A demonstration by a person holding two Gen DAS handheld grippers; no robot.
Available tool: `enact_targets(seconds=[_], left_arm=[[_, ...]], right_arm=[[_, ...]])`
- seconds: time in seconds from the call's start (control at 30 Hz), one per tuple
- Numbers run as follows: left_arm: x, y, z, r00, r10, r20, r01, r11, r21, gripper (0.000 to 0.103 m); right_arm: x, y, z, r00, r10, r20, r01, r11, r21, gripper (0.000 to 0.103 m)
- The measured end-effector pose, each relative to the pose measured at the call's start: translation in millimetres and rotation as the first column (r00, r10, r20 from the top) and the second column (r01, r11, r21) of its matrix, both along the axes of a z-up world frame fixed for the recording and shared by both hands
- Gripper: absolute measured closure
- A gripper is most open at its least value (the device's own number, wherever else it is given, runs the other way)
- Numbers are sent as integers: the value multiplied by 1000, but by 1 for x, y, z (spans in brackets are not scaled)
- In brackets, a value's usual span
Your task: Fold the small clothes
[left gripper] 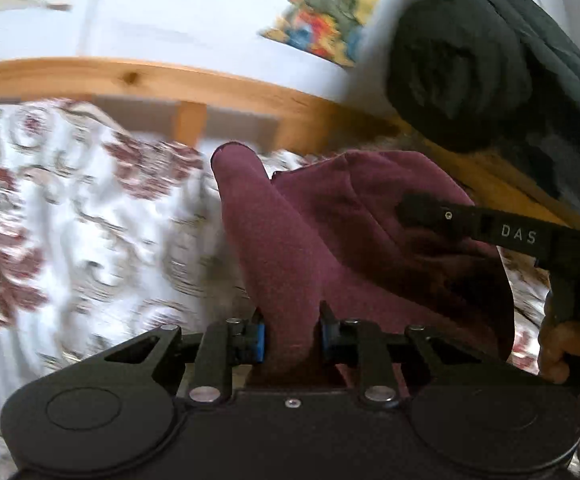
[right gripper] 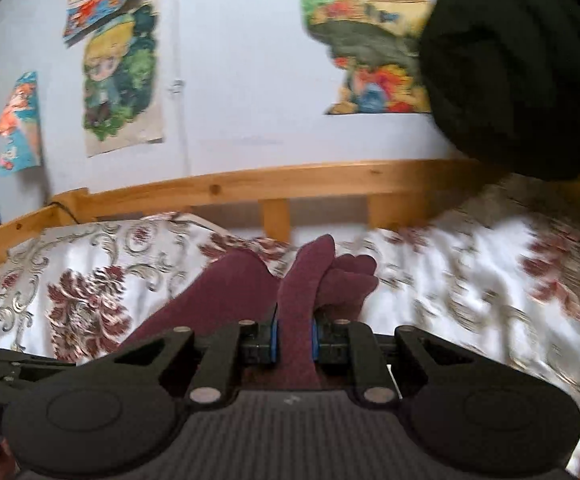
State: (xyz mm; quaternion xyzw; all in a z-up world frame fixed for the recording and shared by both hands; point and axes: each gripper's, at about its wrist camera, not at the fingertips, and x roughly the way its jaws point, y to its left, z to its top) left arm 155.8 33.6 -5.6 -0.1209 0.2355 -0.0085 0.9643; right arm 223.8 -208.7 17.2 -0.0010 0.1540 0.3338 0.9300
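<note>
A small maroon knit garment (left gripper: 329, 240) hangs over the floral bedspread (left gripper: 70, 208). My left gripper (left gripper: 293, 334) is shut on a narrow fold of it that sticks up between the blue pads. My right gripper (right gripper: 294, 338) is shut on another strip of the same maroon garment (right gripper: 226, 296), which spreads to the left and bunches behind the pads. In the left wrist view the right gripper's black finger marked DAS (left gripper: 489, 228) lies across the garment at the right.
A wooden bed rail (right gripper: 250, 184) runs along the far side of the bedspread (right gripper: 449, 272). A dark rolled cloth (left gripper: 461, 72) hangs at the upper right, also in the right wrist view (right gripper: 521, 60). Posters (right gripper: 122, 80) cover the white wall.
</note>
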Motion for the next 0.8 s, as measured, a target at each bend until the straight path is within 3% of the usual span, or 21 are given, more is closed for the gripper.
enact_targets(seconds=[0.1, 0.23, 0.33, 0.4, 0.47, 0.57, 0.7, 0.8], left_arm=[[2, 25, -7, 996, 80, -37, -81, 996, -42, 78], [1, 52, -31, 978, 164, -130, -179, 977, -116, 77], [-4, 67, -50, 964, 191, -183, -227, 953, -203, 72], [-9, 71, -55, 962, 196, -188, -237, 945, -227, 69], [-9, 68, -57, 963, 192, -190, -232, 947, -221, 67], [-13, 67, -51, 960, 191, -204, -234, 949, -211, 62], [-21, 62, -43, 956, 200, -216, -240, 954, -178, 36], [-36, 56, -34, 958, 208, -200, -238, 961, -140, 19]], right_arm=[[15, 31, -7, 999, 37, -27, -37, 999, -9, 86], [41, 52, -35, 989, 67, -131, -74, 996, -46, 86], [47, 48, -56, 983, 27, -180, -40, 997, -67, 85], [49, 37, -68, 978, -11, -206, -4, 997, -74, 77], [51, 26, -76, 971, -45, -235, 29, 997, -69, 57], [50, 14, -80, 964, -68, -258, 57, 997, -51, 44], [33, 0, -80, 968, -85, -238, 77, 996, -42, 31], [12, -10, -74, 973, -82, -217, 83, 997, -2, 14]])
